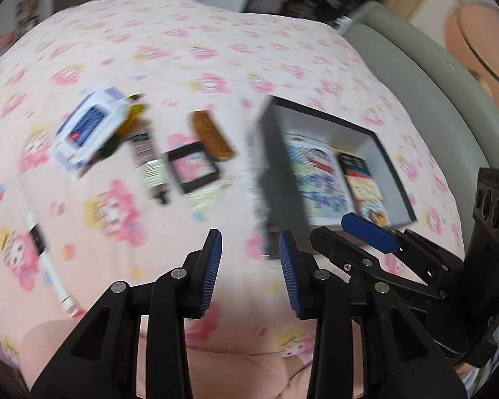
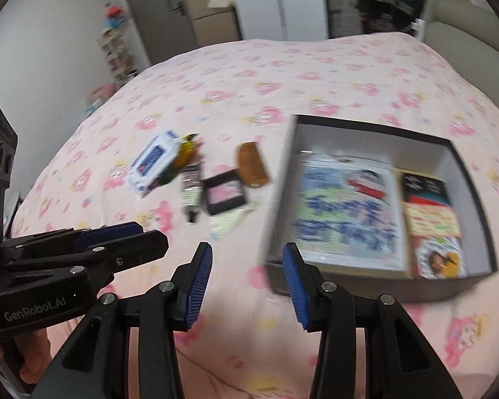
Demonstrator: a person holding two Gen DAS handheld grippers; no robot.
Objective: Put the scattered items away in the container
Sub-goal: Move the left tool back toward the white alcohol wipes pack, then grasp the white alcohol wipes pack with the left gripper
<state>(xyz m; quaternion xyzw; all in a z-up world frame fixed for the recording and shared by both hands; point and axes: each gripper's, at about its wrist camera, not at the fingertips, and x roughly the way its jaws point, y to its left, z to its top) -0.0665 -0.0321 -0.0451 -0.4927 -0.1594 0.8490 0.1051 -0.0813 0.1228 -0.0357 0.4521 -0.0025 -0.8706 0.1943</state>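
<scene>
The bed, under a pink floral cover, carries all items. The open box lies on it at the right and contains a printed sheet beside a booklet; blur makes the print unreadable. Left of the box lie a white-and-blue pack, a tube, a brown comb and a black compact. Only the left wrist view shows a white pen. Left claw and right claw: jaws apart, gripping nothing.
</scene>
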